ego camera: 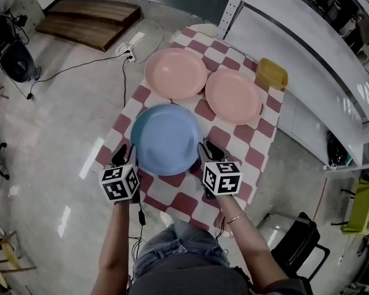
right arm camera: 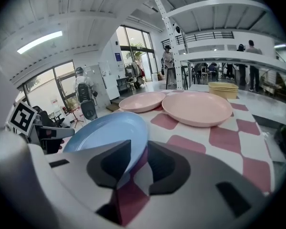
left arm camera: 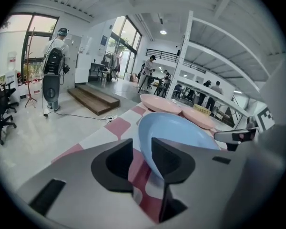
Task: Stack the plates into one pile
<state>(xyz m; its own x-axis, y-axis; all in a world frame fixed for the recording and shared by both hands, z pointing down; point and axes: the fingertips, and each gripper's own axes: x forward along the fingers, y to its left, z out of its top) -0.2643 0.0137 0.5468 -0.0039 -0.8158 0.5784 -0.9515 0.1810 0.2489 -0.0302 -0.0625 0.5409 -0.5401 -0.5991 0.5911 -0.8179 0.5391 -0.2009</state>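
Two grippers are working at one plate. The left gripper (left arm camera: 142, 151) is standing with its jaws spread, and the left rim of the blue plate (left arm camera: 181, 132) is reaching into the gap between them, close against the inner jaw, with red-and-white cloth showing through the rest of the gap. The right gripper (right arm camera: 138, 159) is likewise holding its jaws apart, the plate's right rim is running into the opening, and neither pair is clamping it.

From the head view, the left gripper (ego camera: 124, 155) and the right gripper (ego camera: 208, 152) are flanking the blue plate (ego camera: 166, 139) on opposite sides, each pointing inward and away from the person, marker cubes facing up. The blue plate is sitting on the near half of the checked tablecloth (ego camera: 246, 146), alone.

Beyond it, two pink plates are lying side by side on the far half: the left pink plate (ego camera: 176, 72) and the right pink plate (ego camera: 234, 96), their rims close or just touching; which, I cannot tell. Both are lying flat and unstacked, near the blue plate.

At the far right corner of the cloth a yellow container (ego camera: 271, 74) is sitting beside the right pink plate. On the floor past the table a white power strip (ego camera: 129, 54) is trailing a black cable, and a low wooden platform (ego camera: 89, 20) is lying farther off
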